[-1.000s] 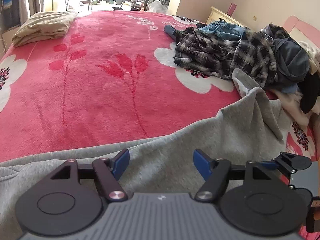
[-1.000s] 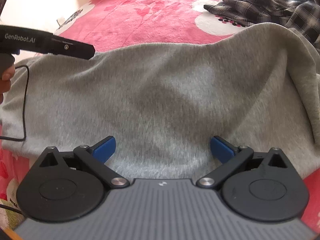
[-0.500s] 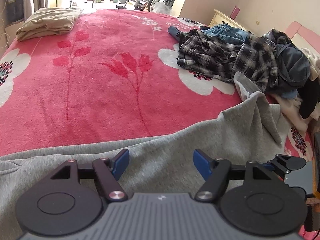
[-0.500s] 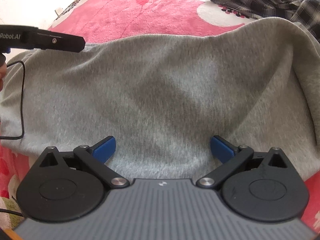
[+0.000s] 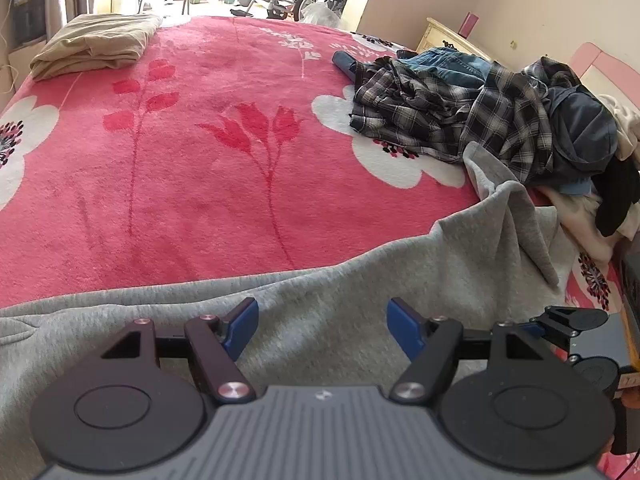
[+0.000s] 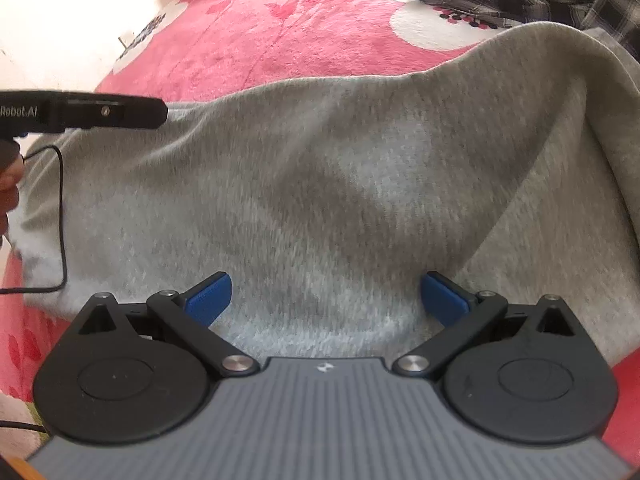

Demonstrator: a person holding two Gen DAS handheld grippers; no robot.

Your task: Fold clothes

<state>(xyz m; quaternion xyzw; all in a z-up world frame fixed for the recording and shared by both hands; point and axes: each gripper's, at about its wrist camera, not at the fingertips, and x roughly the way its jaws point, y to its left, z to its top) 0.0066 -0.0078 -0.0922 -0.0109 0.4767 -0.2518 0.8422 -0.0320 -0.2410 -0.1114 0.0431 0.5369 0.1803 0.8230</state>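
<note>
Starting at the far left of the left wrist view, there's a folded tan garment (image 5: 96, 42) sitting at the far corner of the pink floral blanket (image 5: 208, 168) that covers the bed. Moving across, the middle of the blanket is bare, and then on the right you get a messy pile of plaid shirts (image 5: 460, 116) with some denim and other dark stuff mixed in.

The grey sweatshirt (image 5: 328, 308) is spread along the near edge of the bed, and its right end is bunched up into a peak right next to that pile.

Left gripper (image 5: 322, 326) has its blue pads wide apart with only grey fabric showing in the gap, nothing pinched. Can't tell if the tips actually touch the cloth.

Same deal in the right wrist view: right gripper (image 6: 325, 298) is splayed over the sweatshirt, gripping nothing. The left gripper's black body pokes in from the left there, cable dangling over the fabric.
</note>
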